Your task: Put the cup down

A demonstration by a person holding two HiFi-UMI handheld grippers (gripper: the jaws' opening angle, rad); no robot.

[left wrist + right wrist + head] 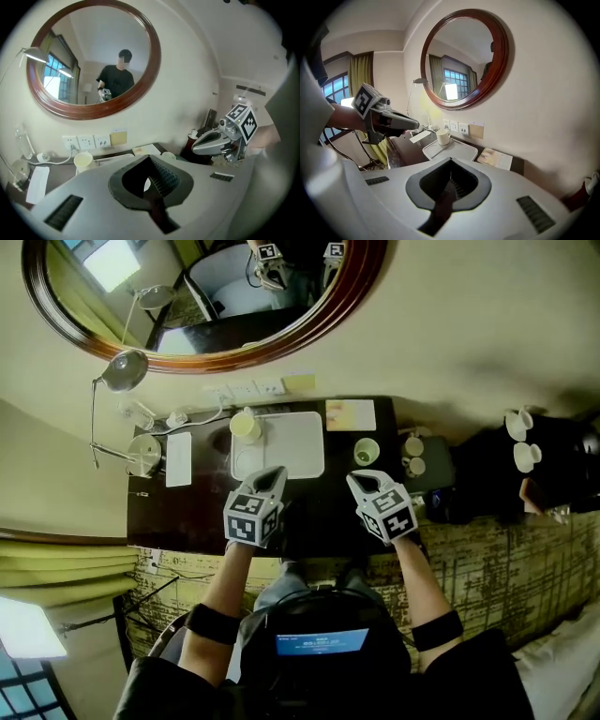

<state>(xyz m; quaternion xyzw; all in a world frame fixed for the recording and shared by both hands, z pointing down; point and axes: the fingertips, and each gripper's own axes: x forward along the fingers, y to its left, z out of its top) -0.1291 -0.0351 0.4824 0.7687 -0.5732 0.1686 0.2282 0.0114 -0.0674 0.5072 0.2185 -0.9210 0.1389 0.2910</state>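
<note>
Pale, smooth, round cup (246, 426) upright on far-left corner of white rounded-rectangle tray (298, 456), dark glossy table (192, 514), left gripper (272, 473) and right gripper (362, 480) well short of it, fingers closed on nothing

Left gripper (275, 472), right gripper (360, 478): closed, empty

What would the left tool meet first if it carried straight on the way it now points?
Probably the white tray: the shut left tool aims down at its near part, to the right of the cup. Depth is uncertain.
</note>
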